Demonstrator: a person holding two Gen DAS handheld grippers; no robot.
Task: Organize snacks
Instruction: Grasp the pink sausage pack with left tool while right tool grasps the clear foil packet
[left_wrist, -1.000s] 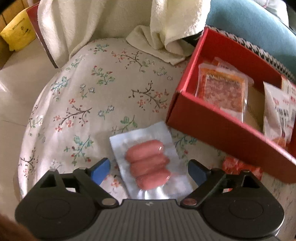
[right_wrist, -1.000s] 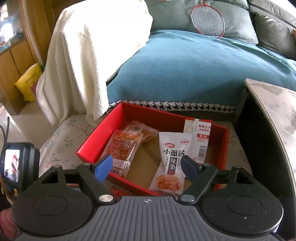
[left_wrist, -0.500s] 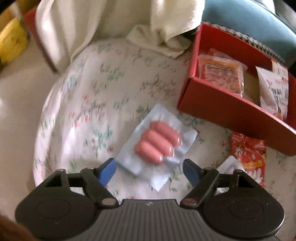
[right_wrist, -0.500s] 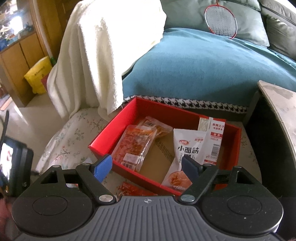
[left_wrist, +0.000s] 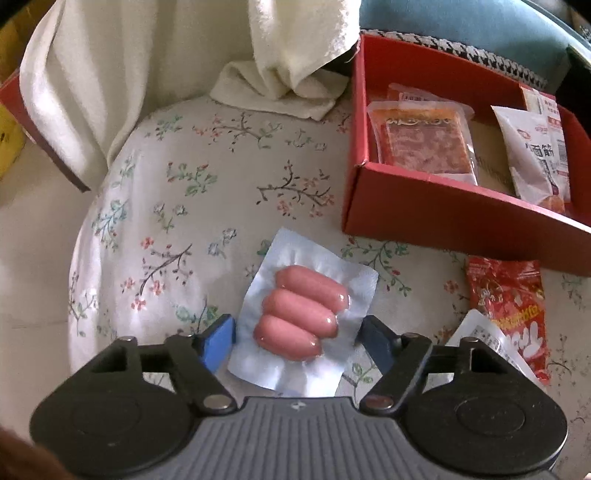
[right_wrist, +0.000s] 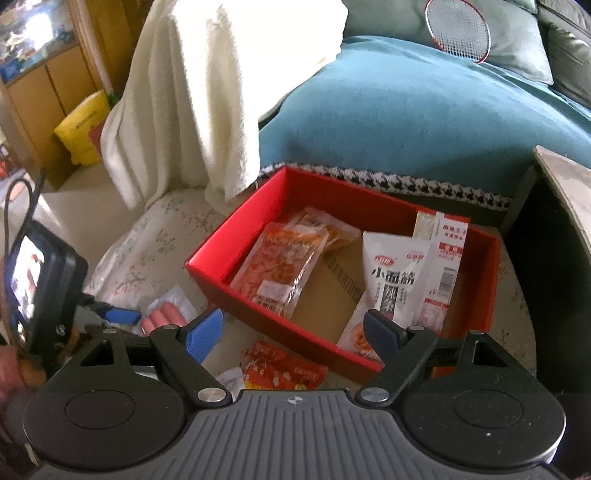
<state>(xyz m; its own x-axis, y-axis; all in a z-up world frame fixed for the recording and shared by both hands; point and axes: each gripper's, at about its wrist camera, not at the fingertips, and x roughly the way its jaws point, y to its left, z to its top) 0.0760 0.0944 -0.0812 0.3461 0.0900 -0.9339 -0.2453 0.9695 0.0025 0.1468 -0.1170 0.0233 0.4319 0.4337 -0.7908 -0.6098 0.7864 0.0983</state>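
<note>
Round seat with a floral cover (left_wrist: 207, 206): pale cloth, small branch-and-flower print, sunlit on its left side. Cream towel (right_wrist: 207, 96) hangs over something tall behind the seat; its lower end lies bunched on the seat's far edge. Teal blanket (right_wrist: 399, 110) spread over a sofa beyond, with a black-and-white checked border (right_wrist: 424, 184) along its near edge. Grey cushions (right_wrist: 517, 40) at the sofa's back; a red-rimmed racket (right_wrist: 458, 29) rests against them. Wooden cabinet (right_wrist: 48, 85) at far left, a yellow bag (right_wrist: 83, 125) on the pale floor (right_wrist: 51, 206) beside it. Stone-look tabletop edge (right_wrist: 565, 184) at right. Strong daylight from the left.
</note>
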